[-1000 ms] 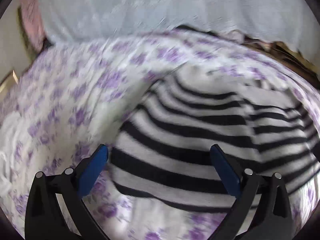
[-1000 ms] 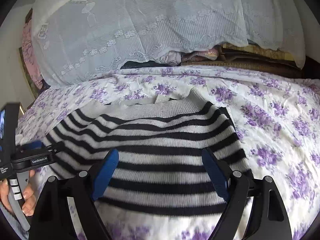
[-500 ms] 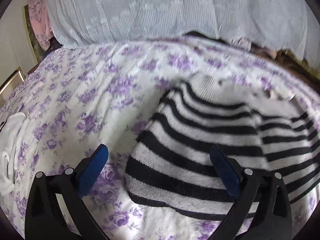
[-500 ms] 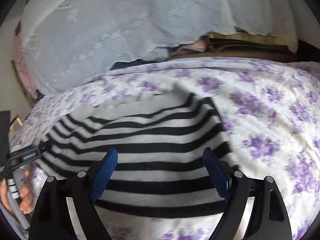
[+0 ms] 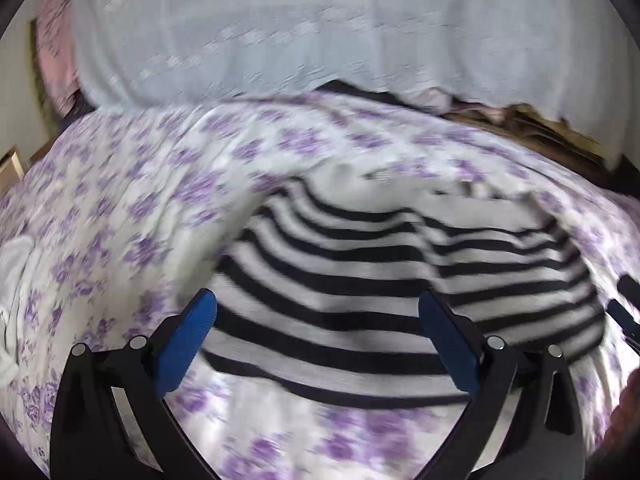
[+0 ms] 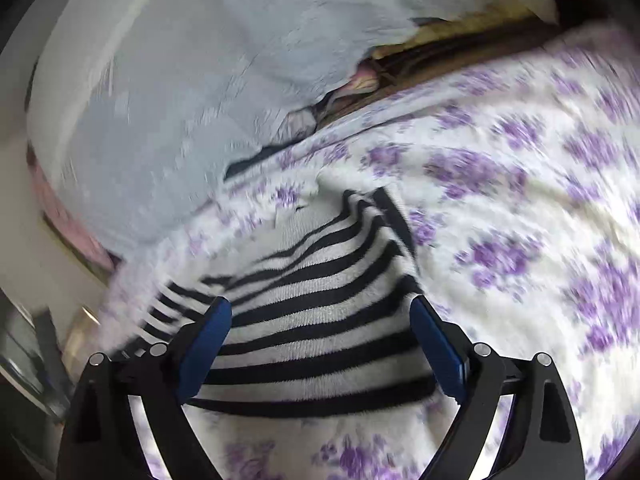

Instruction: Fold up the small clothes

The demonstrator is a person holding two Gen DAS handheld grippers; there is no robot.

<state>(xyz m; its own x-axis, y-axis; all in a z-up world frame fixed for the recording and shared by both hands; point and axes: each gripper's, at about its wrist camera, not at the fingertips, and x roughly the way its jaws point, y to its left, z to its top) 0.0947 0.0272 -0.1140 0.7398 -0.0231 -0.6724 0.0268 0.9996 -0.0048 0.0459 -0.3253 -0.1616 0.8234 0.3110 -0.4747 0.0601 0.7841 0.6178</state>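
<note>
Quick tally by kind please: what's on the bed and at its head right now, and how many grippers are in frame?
Striped sweaters: 1
Small white cloths, at the left edge of the left wrist view: 1
Floral bedsheets: 1
White lace covers over the pile at the head: 1
Grippers: 2, left gripper, right gripper, its jaws opening, nothing pinched
Total: 6

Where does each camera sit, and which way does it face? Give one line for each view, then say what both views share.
Left wrist: sits on the left gripper, looking forward and down at the striped top on the floral sheet; its own open jaws show.
Right wrist: sits on the right gripper, tilted, looking down along the top; its own jaws show, opening, nothing between them.
Shared: top, sheet, pale lace cloth behind.
</note>
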